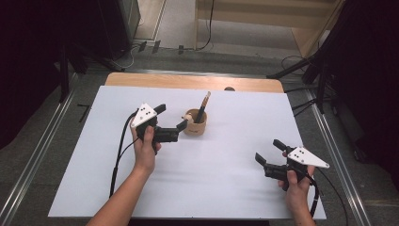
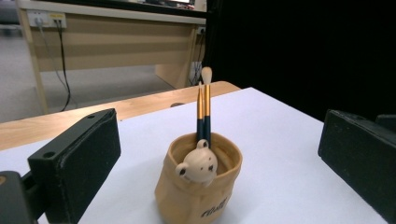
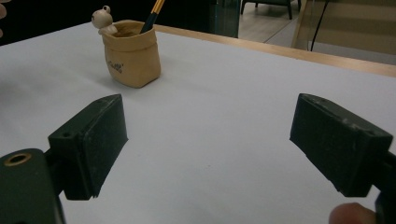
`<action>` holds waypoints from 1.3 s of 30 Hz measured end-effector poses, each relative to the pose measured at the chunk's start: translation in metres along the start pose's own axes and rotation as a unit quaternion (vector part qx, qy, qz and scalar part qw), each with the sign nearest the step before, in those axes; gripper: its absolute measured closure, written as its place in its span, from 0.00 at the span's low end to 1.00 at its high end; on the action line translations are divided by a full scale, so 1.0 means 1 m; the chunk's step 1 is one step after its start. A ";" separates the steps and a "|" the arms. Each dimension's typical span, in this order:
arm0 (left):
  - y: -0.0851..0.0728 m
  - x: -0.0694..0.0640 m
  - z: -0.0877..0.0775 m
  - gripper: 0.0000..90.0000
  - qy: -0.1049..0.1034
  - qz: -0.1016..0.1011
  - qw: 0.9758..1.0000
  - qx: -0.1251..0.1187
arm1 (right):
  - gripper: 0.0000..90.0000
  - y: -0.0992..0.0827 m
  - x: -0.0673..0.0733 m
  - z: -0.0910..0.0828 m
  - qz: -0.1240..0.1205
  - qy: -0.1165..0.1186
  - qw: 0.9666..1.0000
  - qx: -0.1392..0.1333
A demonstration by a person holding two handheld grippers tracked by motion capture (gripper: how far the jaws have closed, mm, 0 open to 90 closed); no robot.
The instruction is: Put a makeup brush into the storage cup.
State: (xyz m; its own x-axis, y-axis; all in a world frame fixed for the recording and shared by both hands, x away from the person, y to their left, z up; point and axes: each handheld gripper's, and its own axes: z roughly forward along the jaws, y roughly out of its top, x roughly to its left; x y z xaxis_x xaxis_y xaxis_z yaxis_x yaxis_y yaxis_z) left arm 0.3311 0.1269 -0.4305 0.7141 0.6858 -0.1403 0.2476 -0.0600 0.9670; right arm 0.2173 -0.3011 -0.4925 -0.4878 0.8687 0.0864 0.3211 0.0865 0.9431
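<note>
A tan bag-shaped pot (image 1: pixel 195 124) with a small bear figure (image 2: pixel 198 167) on its rim stands mid-table. Two dark-handled brushes (image 2: pixel 203 114) with gold ferrules stand upright in the pot (image 2: pixel 198 184). My left gripper (image 1: pixel 171 117) is just left of the pot, open, its jaws wide apart with the pot ahead between them and nothing gripped. My right gripper (image 1: pixel 269 151) rests near the table's front right, open and empty, pointing across the white surface toward the pot (image 3: pixel 132 51), which sits far off.
The white table sheet (image 1: pixel 226 155) has a wooden edge strip (image 1: pixel 193 81) at the back. Beyond it are floor, cables and a wooden desk (image 2: pixel 107 42). Dark curtains and stands flank both sides.
</note>
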 end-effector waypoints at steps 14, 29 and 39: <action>-0.014 0.011 -0.035 0.00 0.017 -0.004 1.000 0.004 | 0.12 0.001 0.002 0.001 -0.002 0.000 1.000 0.000; -0.029 0.023 -0.075 0.00 0.039 -0.002 0.999 0.002 | 0.12 0.001 0.002 0.002 -0.003 -0.001 1.000 0.000; -0.039 0.029 -0.098 0.00 0.053 0.003 0.999 0.006 | 0.12 0.000 0.001 0.001 -0.004 -0.004 1.000 0.001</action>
State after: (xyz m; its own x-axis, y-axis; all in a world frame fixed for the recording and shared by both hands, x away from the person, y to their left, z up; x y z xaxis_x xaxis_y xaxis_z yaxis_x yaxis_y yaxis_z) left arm 0.2778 0.2208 -0.4516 0.6418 0.7588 -0.1109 0.2515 -0.0716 0.9652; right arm 0.2180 -0.2995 -0.4924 -0.4832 0.8721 0.0768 0.3192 0.0938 0.9430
